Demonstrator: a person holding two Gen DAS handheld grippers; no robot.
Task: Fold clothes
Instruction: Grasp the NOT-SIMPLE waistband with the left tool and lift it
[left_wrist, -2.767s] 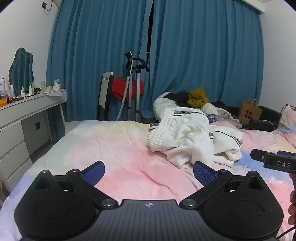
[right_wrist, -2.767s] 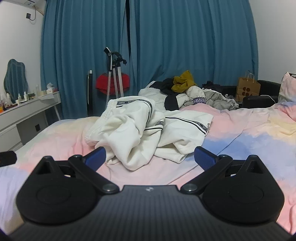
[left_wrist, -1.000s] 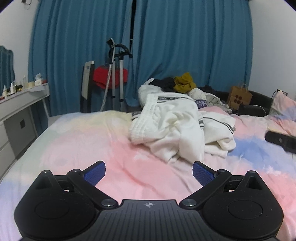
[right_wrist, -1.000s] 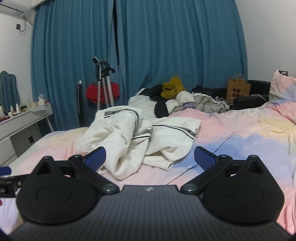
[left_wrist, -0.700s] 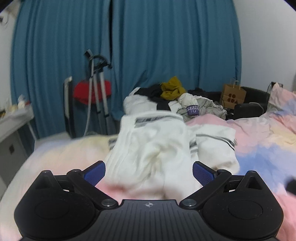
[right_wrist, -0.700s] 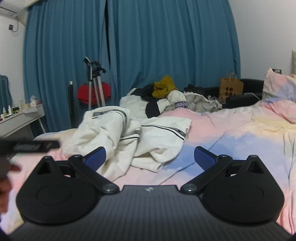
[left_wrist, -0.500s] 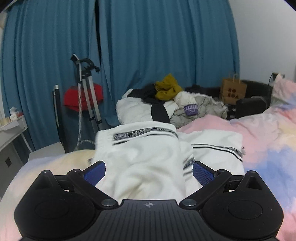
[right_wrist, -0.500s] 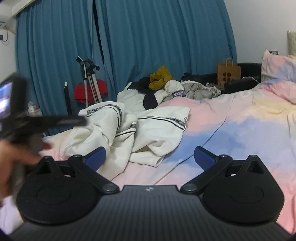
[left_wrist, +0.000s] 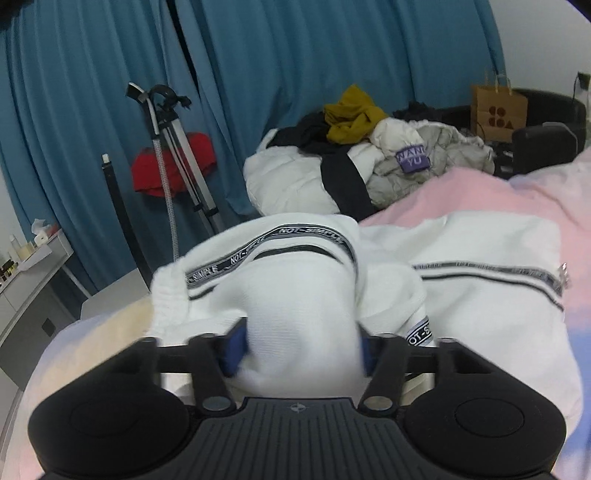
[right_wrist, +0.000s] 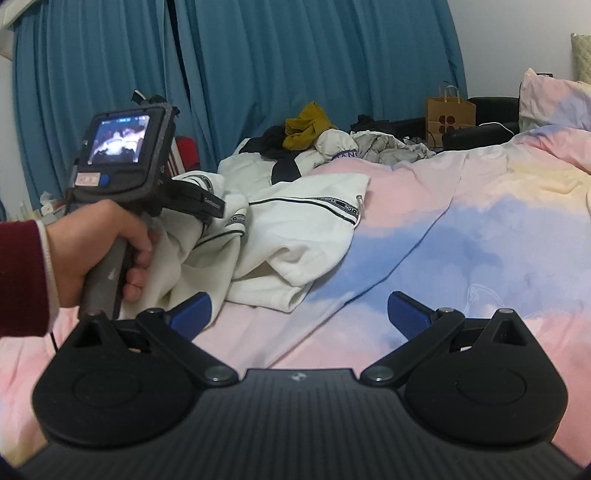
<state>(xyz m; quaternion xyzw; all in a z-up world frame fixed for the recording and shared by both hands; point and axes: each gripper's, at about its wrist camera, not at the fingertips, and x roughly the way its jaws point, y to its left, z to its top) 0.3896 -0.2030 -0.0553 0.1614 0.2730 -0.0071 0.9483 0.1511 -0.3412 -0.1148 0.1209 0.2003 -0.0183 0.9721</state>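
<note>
Blue curtains (right_wrist: 295, 74) hung behind a bed with a pastel pink-and-blue duvet (right_wrist: 461, 229). Toward the bed's left edge, the left gripper (left_wrist: 301, 345) had its jaws pressed against a bunched fold of the white track jacket (left_wrist: 295, 306), heaped there. Further right, the right gripper (right_wrist: 299, 312) hovered over the duvet, jaws spread wide, holding nothing.

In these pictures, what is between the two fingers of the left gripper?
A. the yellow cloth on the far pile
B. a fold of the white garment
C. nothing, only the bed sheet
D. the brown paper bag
B: the left gripper has its blue pads on both sides of a fold of the white garment.
</note>
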